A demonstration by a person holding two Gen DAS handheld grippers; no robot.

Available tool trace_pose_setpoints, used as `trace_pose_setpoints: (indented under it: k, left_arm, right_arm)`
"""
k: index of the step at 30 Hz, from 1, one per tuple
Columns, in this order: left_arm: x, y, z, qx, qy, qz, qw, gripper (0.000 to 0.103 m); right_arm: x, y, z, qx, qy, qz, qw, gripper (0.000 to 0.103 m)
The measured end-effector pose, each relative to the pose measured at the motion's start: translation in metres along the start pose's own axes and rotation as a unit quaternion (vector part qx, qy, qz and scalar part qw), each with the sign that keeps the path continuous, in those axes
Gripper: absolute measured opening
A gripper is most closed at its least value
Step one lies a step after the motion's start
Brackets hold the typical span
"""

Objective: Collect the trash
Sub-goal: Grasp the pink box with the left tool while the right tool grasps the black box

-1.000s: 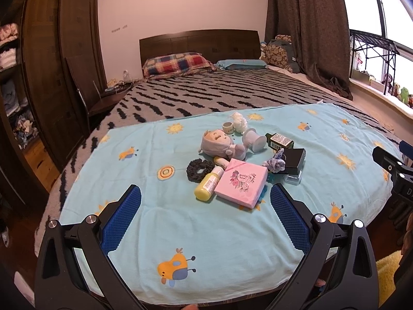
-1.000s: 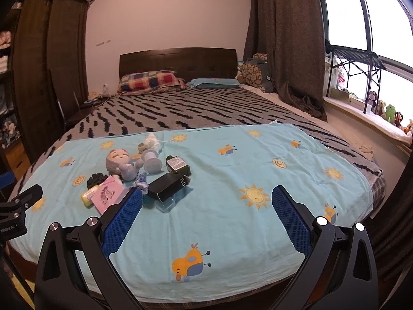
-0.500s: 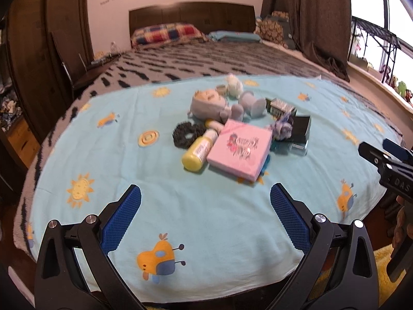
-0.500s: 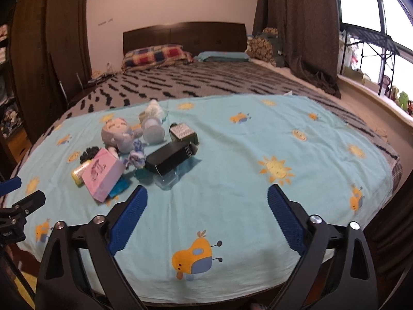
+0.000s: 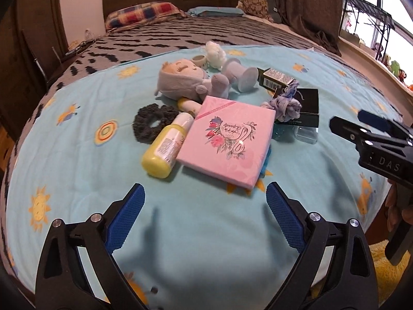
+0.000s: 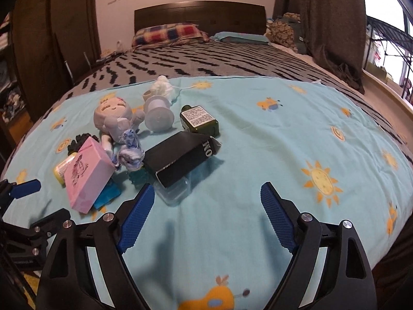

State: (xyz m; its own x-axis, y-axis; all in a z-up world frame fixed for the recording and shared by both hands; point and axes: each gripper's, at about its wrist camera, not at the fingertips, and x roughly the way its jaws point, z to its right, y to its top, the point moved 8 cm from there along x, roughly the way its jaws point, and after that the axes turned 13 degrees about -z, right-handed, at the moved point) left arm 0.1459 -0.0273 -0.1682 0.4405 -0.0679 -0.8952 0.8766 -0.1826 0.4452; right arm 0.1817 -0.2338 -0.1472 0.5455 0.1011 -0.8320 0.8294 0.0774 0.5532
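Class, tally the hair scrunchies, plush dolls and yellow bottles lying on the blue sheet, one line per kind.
Hair scrunchies: 2, black fuzzy scrunchie, blue-and-white fabric scrunchie
Plush dolls: 1, grey-hooded plush doll
Yellow bottles: 1, yellow plastic bottle
Total: 4

Pink floral box (image 5: pixel 227 139), yellow bottle (image 5: pixel 167 149), light-blue sun-patterned sheet (image 5: pixel 77 160), black-zigzag grey blanket (image 5: pixel 206 33).

Dark headboard (image 6: pixel 200 13), brown curtains (image 6: pixel 333 13) (daylit window (image 6: pixel 387 38) beside them).

I have brought both grippers lower and closer to the pile: my left gripper (image 5: pixel 205 206) nears the pink box (image 5: pixel 227 139), my right gripper (image 6: pixel 207 206) the black box (image 6: pixel 180 159).
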Motion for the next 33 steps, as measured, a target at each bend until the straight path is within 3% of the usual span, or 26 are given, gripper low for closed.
trace_pose_setpoints:
  k: [9,27,33]
  left_arm:
    - [0.027,0.021,0.004,0.003,-0.016,-0.018,0.9997,0.09]
    - [0.047,0.048,0.008,0.007,-0.049,-0.023,0.9985,0.091]
    - [0.05,0.047,0.005,0.009,-0.063,-0.028,0.9976,0.078]
  right_arm:
    - [0.035,0.026,-0.003,-0.035,0.016,-0.022,0.999,0.1]
    - [0.071,0.056,-0.028,-0.064,0.083,-0.051,0.993,0.1]
    - [0.083,0.058,-0.038,-0.068,0.079,-0.068,0.992,0.1]
